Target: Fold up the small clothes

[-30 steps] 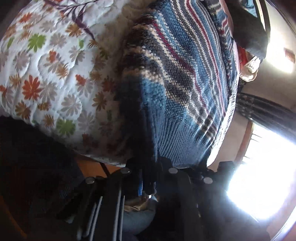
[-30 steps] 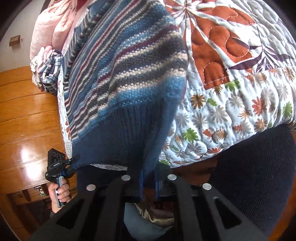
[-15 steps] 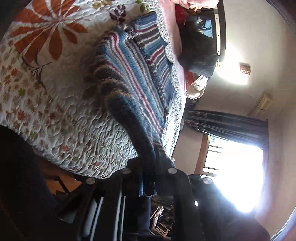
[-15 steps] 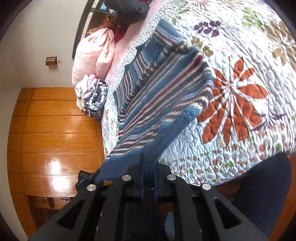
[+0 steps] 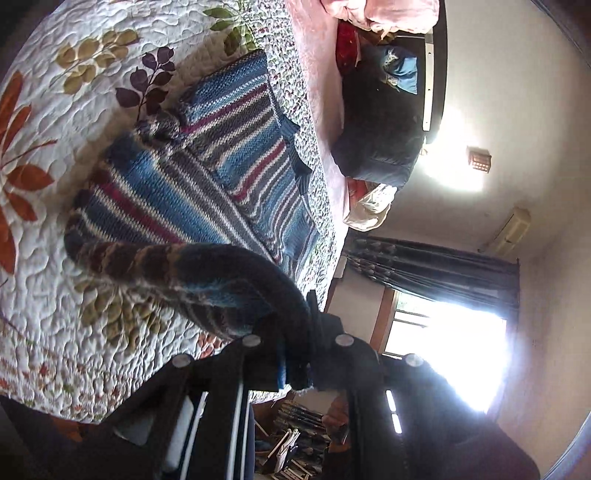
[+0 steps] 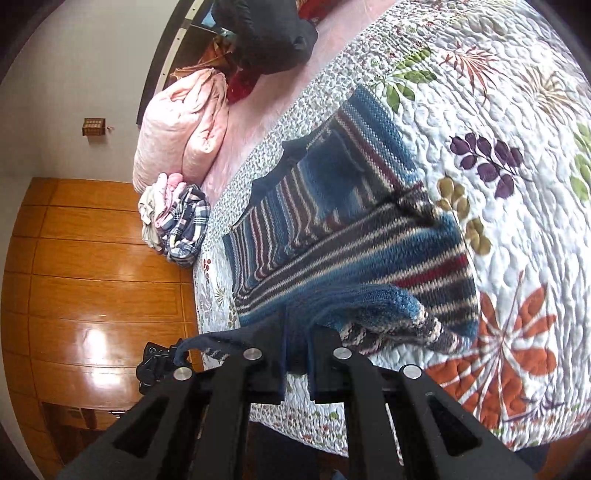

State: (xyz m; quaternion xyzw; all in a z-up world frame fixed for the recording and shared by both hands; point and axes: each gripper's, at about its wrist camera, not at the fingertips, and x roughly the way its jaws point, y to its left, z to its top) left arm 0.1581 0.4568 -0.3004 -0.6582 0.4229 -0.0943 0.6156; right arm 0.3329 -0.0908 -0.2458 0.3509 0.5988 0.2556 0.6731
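A small knit sweater (image 5: 192, 192) with blue, grey, white and maroon stripes lies on a floral quilt (image 5: 48, 266), its sleeves folded across the body. My left gripper (image 5: 295, 354) is shut on one corner of the dark blue hem, which is lifted and curls back over the body. My right gripper (image 6: 297, 363) is shut on the other hem corner of the sweater (image 6: 332, 229), raised above the quilt (image 6: 517, 110). The left gripper (image 6: 159, 365) shows small at the lower left of the right wrist view, the hem stretched to it.
A pile of plaid and pale clothes (image 6: 173, 218) sits at the bed's edge, with a pink duvet (image 6: 184, 125) and a dark cushion (image 6: 266, 33) near the headboard. A wooden wardrobe (image 6: 92, 280) stands beside the bed. A bright window (image 5: 443, 354) and dark curtain (image 5: 436, 266) are on the other side.
Both grippers have risen and carried the hem up and forward over the sweater. The lower part now curls over the body, and much more of the bed and room is in view.
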